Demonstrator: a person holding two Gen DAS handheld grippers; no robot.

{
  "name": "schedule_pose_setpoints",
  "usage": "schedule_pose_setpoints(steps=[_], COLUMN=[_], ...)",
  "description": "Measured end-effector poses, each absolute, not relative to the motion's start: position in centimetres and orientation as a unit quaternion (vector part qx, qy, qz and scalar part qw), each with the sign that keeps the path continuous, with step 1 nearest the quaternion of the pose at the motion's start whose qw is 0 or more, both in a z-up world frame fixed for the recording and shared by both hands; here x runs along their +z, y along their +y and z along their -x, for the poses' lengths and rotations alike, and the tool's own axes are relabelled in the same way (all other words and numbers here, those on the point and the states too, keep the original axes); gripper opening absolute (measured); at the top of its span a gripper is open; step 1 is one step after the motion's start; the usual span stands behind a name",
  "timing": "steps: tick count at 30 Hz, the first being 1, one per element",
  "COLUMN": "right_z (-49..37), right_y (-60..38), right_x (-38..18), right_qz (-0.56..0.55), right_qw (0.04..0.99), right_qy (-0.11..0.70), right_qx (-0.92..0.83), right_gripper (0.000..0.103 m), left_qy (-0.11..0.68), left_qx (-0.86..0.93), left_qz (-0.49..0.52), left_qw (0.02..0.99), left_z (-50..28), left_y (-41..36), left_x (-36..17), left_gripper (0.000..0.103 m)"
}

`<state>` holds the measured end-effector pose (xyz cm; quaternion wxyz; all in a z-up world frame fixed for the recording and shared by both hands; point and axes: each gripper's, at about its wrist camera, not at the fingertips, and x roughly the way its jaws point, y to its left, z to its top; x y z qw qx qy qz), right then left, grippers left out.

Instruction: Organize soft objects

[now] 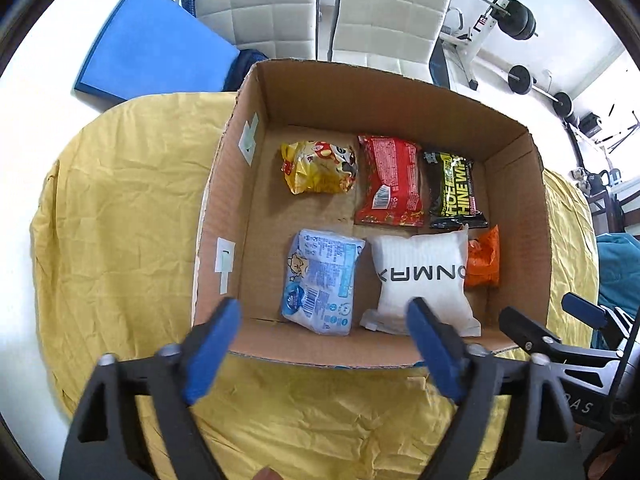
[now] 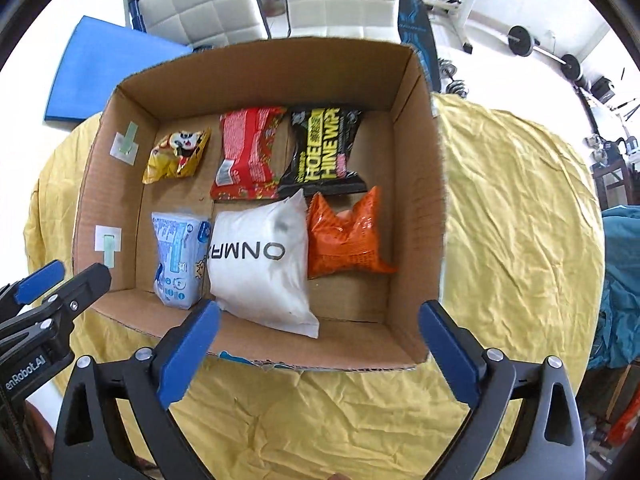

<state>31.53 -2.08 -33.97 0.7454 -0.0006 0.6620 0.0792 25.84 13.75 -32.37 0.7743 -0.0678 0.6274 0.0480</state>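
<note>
Six soft packs are sitting in the box.

I am keeping the left gripper (image 1: 322, 318) and right gripper (image 2: 318, 324) spread wide, holding nothing. The white pack (image 2: 260, 264) in the cardboard box (image 2: 256, 72) looks puffy and light; I'd be pinching its middle, though the blue pack (image 2: 180, 256) and orange pack (image 2: 344, 236) are crowding it.

Six soft packets (image 1: 424, 276) lie in the cardboard box (image 1: 516, 216) below the open-jawed left claw (image 1: 320, 344).

A table under a wrinkled yellow cloth (image 1: 120, 208) carries everything. One thing sits on it — an open cardboard box (image 2: 256, 80).
</note>
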Motion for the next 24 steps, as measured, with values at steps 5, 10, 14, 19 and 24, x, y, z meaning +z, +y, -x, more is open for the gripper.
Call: schedule_pose_setpoints(steps=[5, 10, 14, 19, 24], right_z=[-30.9, -29.5, -27.7, -24.4, -20.9], right_y=[-2.6, -3.0, -3.5, -4.7, -6.2], right_x=[-32.9, -30.6, -27.9, -23.1, -18.3], right_qz=[-0.003, -0.005, -0.013, -0.023, -0.035], right_qw=[0.753, 0.766, 0.774, 0.794, 0.813], right_qy=[0.654, 0.639, 0.627, 0.6, 0.573], right_qx=[0.073, 0.074, 0.084, 0.092, 0.095], right_gripper=[0.103, 0.103, 0.103, 0.103, 0.103], left_qy=[0.618, 0.598, 0.583, 0.563, 0.544], left_qx=[0.056, 0.054, 0.053, 0.051, 0.04], left_qz=[0.062, 0.056, 0.051, 0.046, 0.049], left_qw=[0.781, 0.798, 0.809, 0.824, 0.837], left_z=[-25.2, -23.6, -21.6, -19.0, -16.1], left_y=[13.8, 13.0, 12.2, 11.3, 10.6], left_x=[-31.6, -29.3, -26.6, -22.6, -18.5], left_gripper=[0.099, 0.099, 0.099, 0.099, 0.099])
